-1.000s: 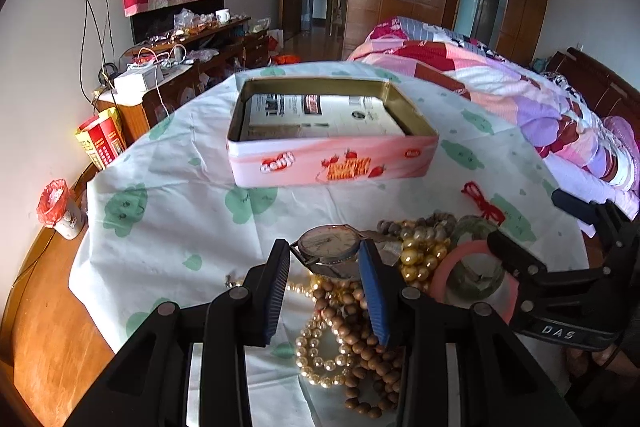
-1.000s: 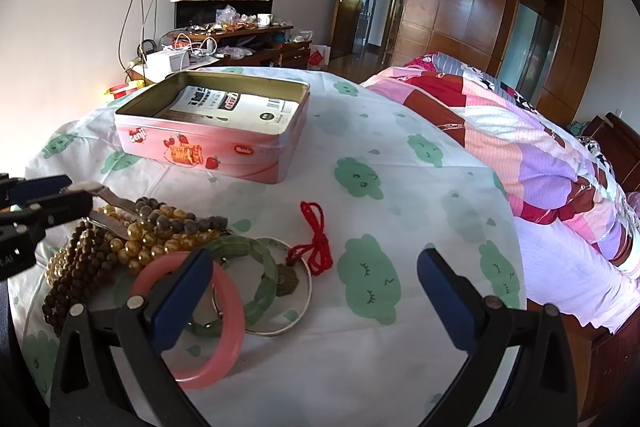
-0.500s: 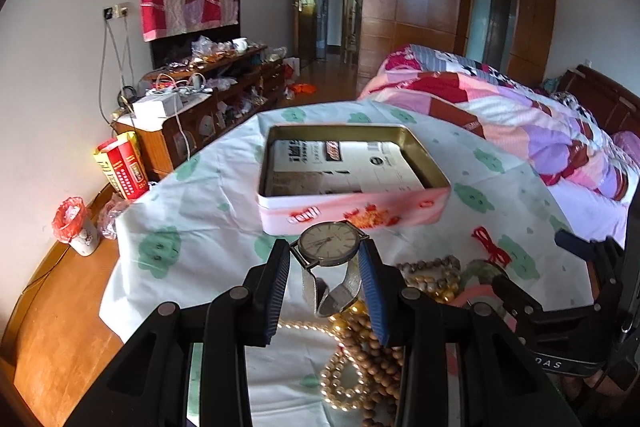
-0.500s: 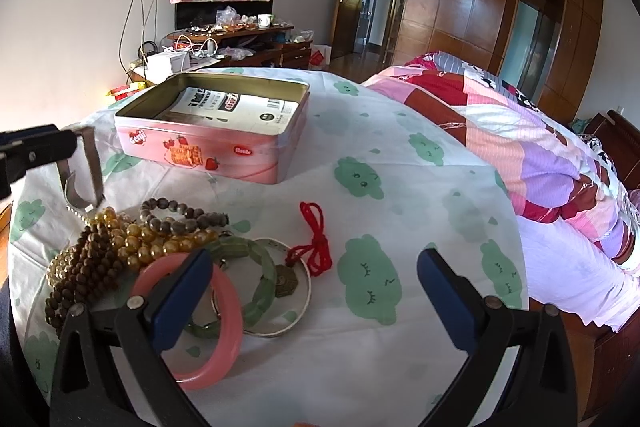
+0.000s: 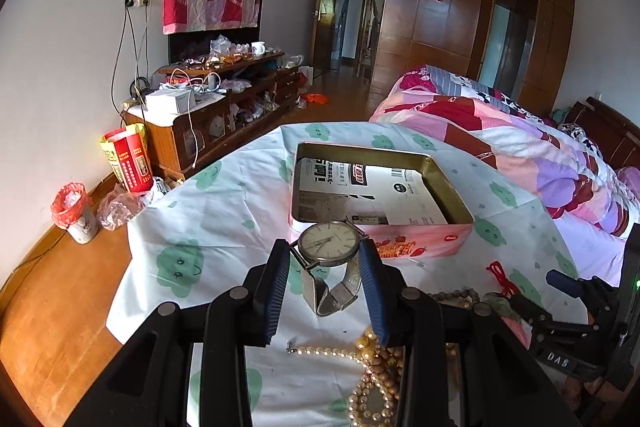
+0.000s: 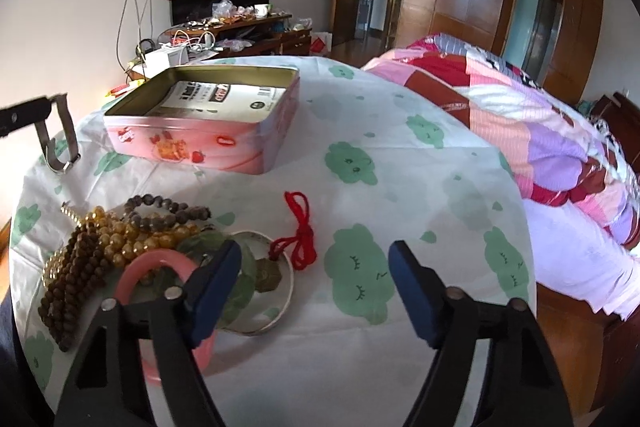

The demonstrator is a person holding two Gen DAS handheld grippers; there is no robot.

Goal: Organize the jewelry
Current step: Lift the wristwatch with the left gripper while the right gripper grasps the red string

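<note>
Writing: "DAS" on the right tool's body, seen from the left wrist view; print on the paper inside the tin (image 5: 380,195) too small to read.
Left tool (image 5: 325,281): pinching the watch (image 5: 329,243) by its case, strap hanging, lifted just before the tin's near wall.
Right tool (image 6: 312,285): spread wide, over the pink bangle (image 6: 160,279) and green bangle (image 6: 236,291).
Around: beads (image 6: 100,247), pearl necklace (image 5: 360,379), red cord (image 6: 300,231) at the counter's (image 6: 400,187) near edge.
Change: a second ago the watch lay among the beads; now raised.
</note>
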